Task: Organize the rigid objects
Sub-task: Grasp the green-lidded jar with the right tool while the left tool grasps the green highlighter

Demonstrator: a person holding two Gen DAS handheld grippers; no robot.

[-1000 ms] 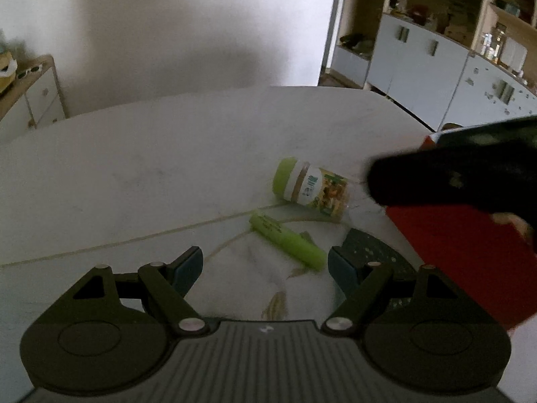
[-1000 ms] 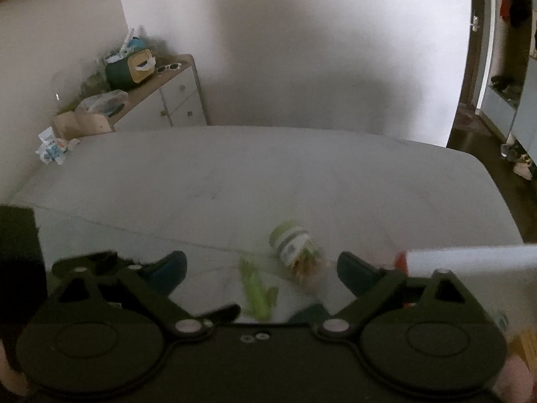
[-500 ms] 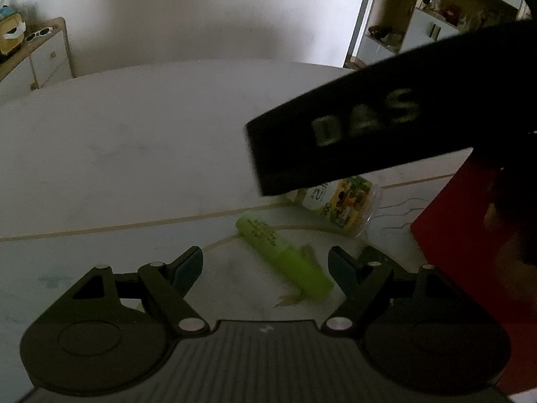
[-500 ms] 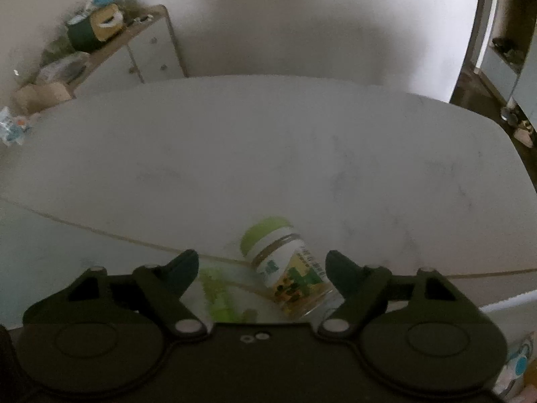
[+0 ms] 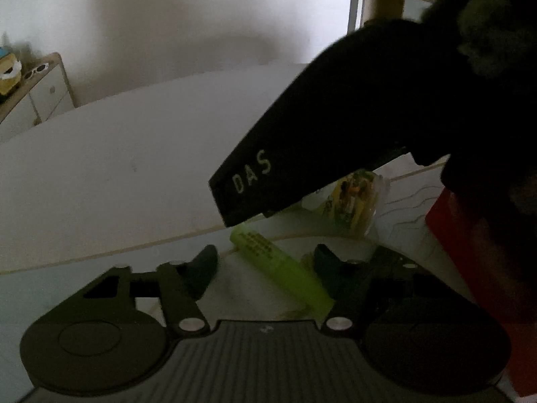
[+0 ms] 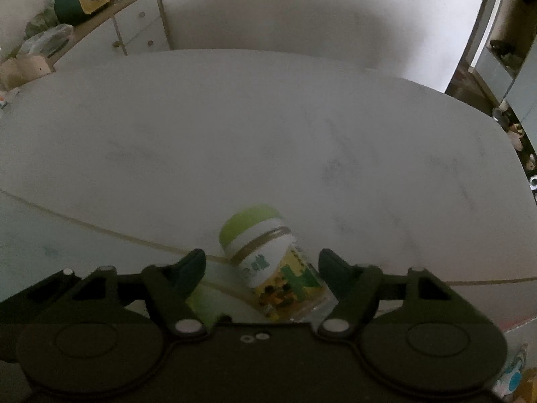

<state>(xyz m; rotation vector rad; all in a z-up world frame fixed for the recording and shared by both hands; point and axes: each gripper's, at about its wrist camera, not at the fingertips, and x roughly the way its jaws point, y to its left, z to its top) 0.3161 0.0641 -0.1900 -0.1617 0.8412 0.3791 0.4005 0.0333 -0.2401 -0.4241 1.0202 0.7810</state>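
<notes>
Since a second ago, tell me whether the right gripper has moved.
Yes. The right gripper has come down and forward toward the lying bottle, which now sits between its closing jaws, larger against the table seam.

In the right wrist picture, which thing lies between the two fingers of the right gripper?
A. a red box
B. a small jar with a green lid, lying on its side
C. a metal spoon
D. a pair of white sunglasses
B: the small jar lies on its side on the table, between the closing jaws of the right gripper, whose pads do not yet press it.
</notes>
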